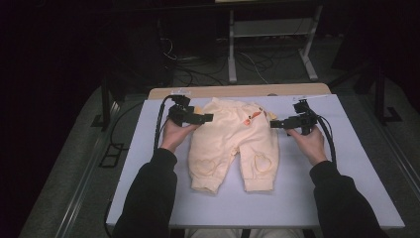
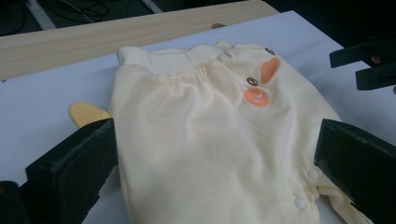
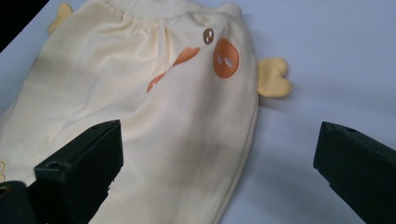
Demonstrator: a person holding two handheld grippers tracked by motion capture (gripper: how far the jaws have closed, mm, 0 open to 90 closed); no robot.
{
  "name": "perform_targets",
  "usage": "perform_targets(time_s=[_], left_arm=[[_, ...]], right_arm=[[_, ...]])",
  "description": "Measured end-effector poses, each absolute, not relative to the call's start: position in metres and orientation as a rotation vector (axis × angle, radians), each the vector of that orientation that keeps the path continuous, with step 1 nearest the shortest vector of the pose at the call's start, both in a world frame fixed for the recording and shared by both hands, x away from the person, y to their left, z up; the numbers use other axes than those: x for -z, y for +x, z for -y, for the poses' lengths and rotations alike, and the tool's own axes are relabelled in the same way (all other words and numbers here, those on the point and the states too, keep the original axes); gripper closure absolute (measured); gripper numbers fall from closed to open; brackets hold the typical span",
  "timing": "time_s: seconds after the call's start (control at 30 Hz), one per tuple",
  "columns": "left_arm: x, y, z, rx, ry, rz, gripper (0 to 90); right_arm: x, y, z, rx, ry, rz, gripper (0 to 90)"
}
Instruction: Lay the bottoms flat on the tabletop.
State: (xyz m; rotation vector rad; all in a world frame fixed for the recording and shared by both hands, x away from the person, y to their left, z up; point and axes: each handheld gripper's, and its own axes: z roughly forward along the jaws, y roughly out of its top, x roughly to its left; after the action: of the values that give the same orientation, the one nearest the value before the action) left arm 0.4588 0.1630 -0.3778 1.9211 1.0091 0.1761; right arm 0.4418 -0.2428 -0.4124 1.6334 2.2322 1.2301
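Note:
A pair of cream-yellow baby trousers (image 1: 233, 144) lies flat on the white table top (image 1: 346, 188), waistband at the far side, a heart patch on each knee. Orange patches and brown buttons (image 2: 258, 95) sit near the waist, and a small yellow flap (image 3: 272, 77) sticks out at each side. My left gripper (image 1: 209, 118) hovers at the left edge of the waist, jaws wide apart, with the cloth lying below and untouched (image 2: 217, 163). My right gripper (image 1: 273, 124) is at the right edge of the waist, also open (image 3: 219, 163), nothing pinched.
A bare wooden strip (image 1: 237, 91) runs along the table's far edge. Behind it on the dark floor stand a metal frame (image 1: 270, 29) and loose cables (image 1: 198, 74). Both forearms in dark sleeves come in from the near edge.

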Motion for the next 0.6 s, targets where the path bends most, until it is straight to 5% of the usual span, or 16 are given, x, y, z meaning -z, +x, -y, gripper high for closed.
perform_targets(time_s=[0.6], left_arm=[[0.381,0.428,-0.17,-0.184,1.921,-0.981,0.0]], right_arm=[[0.416,0.406,0.236,-1.287,1.579,-2.291,1.6]])
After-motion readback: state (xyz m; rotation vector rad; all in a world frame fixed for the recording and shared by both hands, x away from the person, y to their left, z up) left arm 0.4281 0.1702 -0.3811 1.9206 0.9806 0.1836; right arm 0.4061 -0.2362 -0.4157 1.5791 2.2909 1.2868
